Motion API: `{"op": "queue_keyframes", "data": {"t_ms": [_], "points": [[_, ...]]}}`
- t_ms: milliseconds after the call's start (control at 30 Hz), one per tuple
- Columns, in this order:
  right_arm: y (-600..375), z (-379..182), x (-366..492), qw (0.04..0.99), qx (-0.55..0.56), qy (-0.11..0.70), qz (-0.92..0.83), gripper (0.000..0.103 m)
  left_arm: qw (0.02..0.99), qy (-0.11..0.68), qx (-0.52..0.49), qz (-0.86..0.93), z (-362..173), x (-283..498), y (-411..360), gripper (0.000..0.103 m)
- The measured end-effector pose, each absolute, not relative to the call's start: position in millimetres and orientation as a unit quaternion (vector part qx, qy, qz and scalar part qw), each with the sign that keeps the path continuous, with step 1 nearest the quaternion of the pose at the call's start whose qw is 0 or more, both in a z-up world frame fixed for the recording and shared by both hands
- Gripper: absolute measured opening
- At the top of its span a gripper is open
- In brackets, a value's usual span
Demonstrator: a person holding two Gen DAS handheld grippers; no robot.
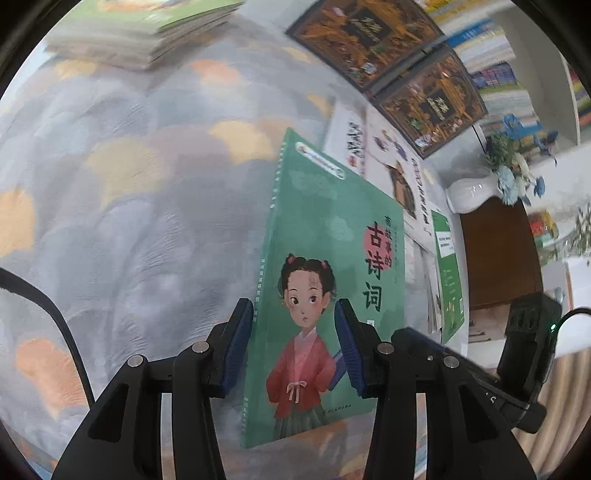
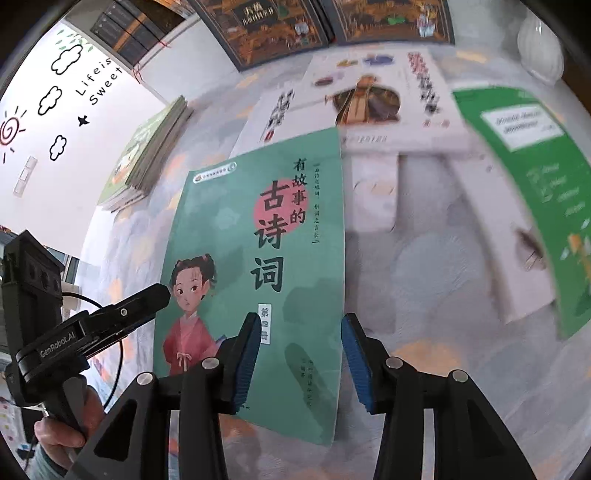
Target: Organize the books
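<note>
**Listener:** What can't you make out from here?

**Operator:** In my right wrist view, the white books (image 2: 373,107) and the bright green book (image 2: 532,177) are smeared; I cannot read their titles. The dark picture books (image 2: 266,33) are cut off by the top edge. My right tongs (image 2: 301,360) hide the teal book's (image 2: 258,229) lower cover.

**Listener:** And the left view?

**Operator:** The stack of thin books (image 1: 147,33) is blurred and cropped at the top. Whether my left tongs (image 1: 293,347) press the teal book, I cannot tell.
</note>
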State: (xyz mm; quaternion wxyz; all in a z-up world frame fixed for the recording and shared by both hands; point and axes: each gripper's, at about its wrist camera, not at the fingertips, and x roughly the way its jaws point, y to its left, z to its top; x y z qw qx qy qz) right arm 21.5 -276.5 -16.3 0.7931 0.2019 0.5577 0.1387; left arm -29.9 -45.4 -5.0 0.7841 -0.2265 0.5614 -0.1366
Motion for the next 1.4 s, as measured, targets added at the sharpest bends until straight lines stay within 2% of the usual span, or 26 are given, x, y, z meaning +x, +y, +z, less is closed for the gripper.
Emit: {"op": "queue_keyframes", "data": {"t_ms": [267, 600, 733, 900, 933, 1067, 1267, 1400], "points": [[-273.3, -20.0, -6.2, 0.799, 0.193, 0.564, 0.078, 0.044, 0.77, 0.575, -0.231, -0.15, -13.7, -46.4, -25.8, 0.042], [-253.2, -23.0, -29.6, 0.808, 0.176, 0.558, 0.067, 0.039, 0.755, 0.572, -0.238, -0.214, -10.6, -46.6, -27.4, 0.042], [-270.9, -29.3, -31.4, 0.796, 0.241, 0.55, 0.067, 0.039, 0.725, 0.531, -0.317, -0.303, 14.1, -50.7, -21.5, 0.042], [-278.4, -32.2, -35.1, 0.79, 0.279, 0.543, 0.062, 0.039, 0.721, 0.551, -0.302, -0.29, 2.3, -48.6, -33.2, 0.042], [-277.4, -31.6, -35.7, 0.791, 0.276, 0.543, 0.06, 0.039, 0.724, 0.559, -0.291, -0.28, -4.7, -49.0, -35.4, 0.038], [-268.5, -29.4, -31.6, 0.795, 0.266, 0.542, 0.053, 0.039, 0.728, 0.569, -0.263, -0.278, -17.4, -57.8, -46.4, 0.012], [-276.5, -31.9, -29.8, 0.781, 0.291, 0.549, 0.059, 0.04, 0.711, 0.566, -0.295, -0.296, -12.2, -53.6, -43.4, 0.012], [-289.6, -34.4, -32.6, 0.749, 0.355, 0.555, 0.069, 0.051, 0.679, 0.567, -0.333, -0.326, -2.9, -43.3, -49.8, 0.012]]}}
